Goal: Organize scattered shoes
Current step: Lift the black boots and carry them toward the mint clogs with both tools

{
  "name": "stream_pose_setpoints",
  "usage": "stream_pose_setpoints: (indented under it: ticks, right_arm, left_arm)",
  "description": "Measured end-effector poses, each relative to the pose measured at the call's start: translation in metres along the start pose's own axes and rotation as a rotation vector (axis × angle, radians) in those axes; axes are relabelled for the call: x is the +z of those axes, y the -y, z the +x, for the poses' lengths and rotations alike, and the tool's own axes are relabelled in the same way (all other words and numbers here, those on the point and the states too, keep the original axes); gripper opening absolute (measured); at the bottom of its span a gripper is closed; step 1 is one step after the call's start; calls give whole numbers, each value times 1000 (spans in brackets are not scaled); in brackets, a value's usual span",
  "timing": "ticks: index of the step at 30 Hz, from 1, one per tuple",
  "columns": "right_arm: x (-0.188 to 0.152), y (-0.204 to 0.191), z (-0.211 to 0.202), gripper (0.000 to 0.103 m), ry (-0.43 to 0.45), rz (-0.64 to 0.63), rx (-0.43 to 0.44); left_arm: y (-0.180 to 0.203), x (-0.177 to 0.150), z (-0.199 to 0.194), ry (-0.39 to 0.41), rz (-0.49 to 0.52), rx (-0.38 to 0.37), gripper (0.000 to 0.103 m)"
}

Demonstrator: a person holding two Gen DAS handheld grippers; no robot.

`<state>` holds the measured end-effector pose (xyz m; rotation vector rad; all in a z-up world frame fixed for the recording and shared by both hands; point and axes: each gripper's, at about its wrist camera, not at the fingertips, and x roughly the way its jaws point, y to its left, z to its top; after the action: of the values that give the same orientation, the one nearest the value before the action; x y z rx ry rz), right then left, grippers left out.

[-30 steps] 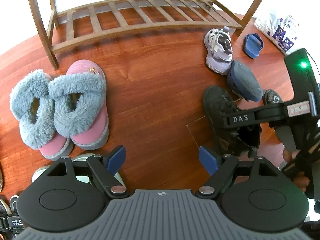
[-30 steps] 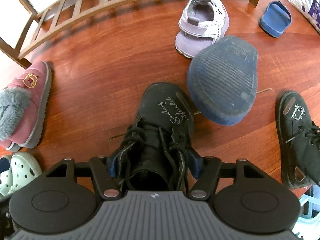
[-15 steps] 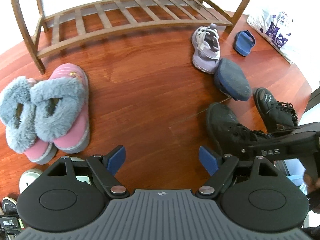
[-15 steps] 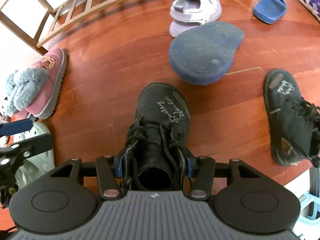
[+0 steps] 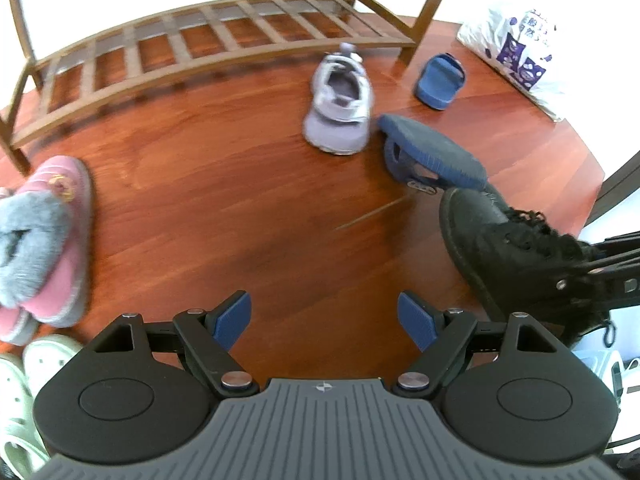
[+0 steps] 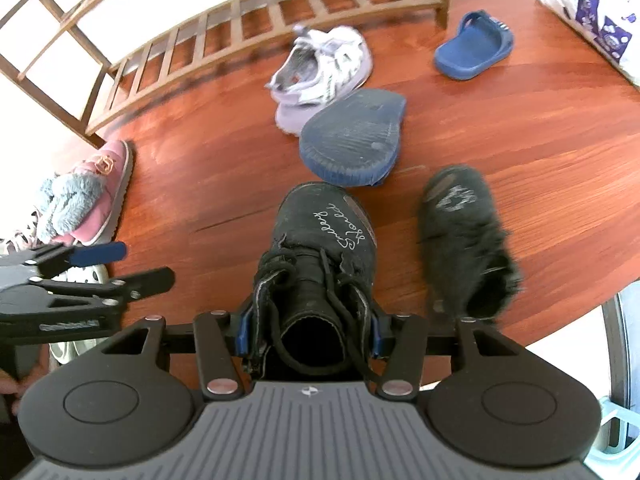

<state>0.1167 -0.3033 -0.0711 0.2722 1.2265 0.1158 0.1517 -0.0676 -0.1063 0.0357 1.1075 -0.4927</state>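
Note:
My right gripper (image 6: 308,332) holds a black lace-up boot (image 6: 320,236) by its collar. Its jaws are closing, with the blue pads pressed on both sides of the boot's opening. In the left wrist view the same boot (image 5: 500,240) hangs tilted above the floor at the right. A matching black boot (image 6: 460,232) stands on the floor just right of the held one. My left gripper (image 5: 324,316) is open over bare wooden floor with nothing between its fingers. A low wooden shoe rack (image 5: 224,40) stands at the back with nothing on its slats.
A lilac sneaker (image 5: 340,108), an overturned blue slide (image 5: 432,152) and an upright blue slide (image 5: 440,84) lie in front of the rack's right end. Pink fur-lined slippers (image 5: 48,232) and pale clogs (image 5: 24,380) sit at the left. A printed plastic bag (image 5: 516,48) lies far right.
The right gripper has tightened on the black boot and carried it up and rightward, close beside the other black boot. The left gripper has shifted right, so the pink slippers slid to the view's left edge.

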Motion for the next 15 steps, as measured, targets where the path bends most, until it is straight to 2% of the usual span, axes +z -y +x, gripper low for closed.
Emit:
stream_pose_setpoints:
  ticks: [8,15]
  right_arm:
    - [23,66,-40,57,34,-36,-3]
    - [48,130,-38,57,52,-39,-34]
  left_arm:
    - [66,15,26,-10,-7,-16,82]
    - [108,28,43,-9,-1,-10,82]
